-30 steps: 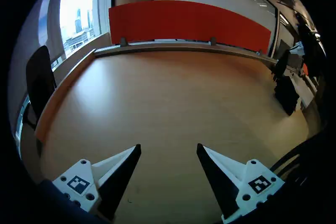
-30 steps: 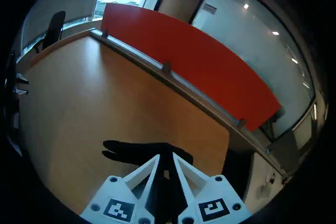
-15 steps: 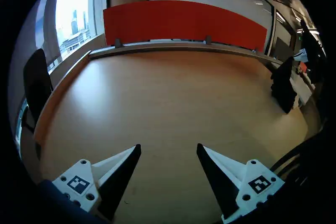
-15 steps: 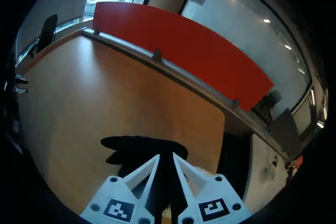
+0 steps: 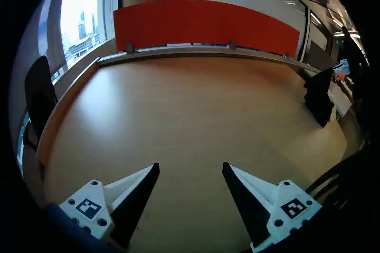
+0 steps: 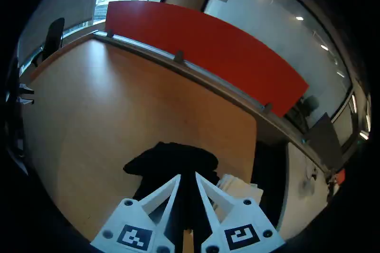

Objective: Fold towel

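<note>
Looking along the left gripper [image 5: 189, 165], we saw its jaws standing wide apart over the wooden table [image 5: 190, 106], with a red divider [image 5: 209, 20] running along the far edge ahead of them. A dark shape [image 5: 319, 96] sat far off to the right of the jaws; we could not tell what it was. Along the right gripper [image 6: 187, 175], the jaws were nearly together, clamped on the black towel [image 6: 171, 160], which bunched up just ahead of the tips. A pale stack [image 6: 240, 187] lay just right of the jaws.
</note>
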### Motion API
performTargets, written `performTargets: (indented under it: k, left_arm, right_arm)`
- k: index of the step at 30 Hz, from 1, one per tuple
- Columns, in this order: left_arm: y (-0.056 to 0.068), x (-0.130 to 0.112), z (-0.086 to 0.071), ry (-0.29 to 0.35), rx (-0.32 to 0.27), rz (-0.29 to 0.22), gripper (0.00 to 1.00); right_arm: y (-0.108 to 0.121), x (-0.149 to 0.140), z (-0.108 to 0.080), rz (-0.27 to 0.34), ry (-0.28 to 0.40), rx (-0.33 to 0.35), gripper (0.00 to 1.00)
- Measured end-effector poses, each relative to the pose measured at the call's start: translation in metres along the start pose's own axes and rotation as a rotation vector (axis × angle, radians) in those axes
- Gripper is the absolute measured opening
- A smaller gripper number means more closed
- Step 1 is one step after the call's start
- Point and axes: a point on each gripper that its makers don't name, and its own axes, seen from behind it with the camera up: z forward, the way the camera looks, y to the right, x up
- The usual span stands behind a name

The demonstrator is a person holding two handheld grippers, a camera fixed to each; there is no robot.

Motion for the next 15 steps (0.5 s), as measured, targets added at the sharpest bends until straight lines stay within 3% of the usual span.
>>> performTargets:
  k: [15]
  left_arm:
    - [-0.002, 0.0, -0.001, 0.002, -0.002, 0.01, 0.99]
  right_arm:
    - [-0.005, -0.02, -0.003, 0.015, -0.024, -0.003, 0.06]
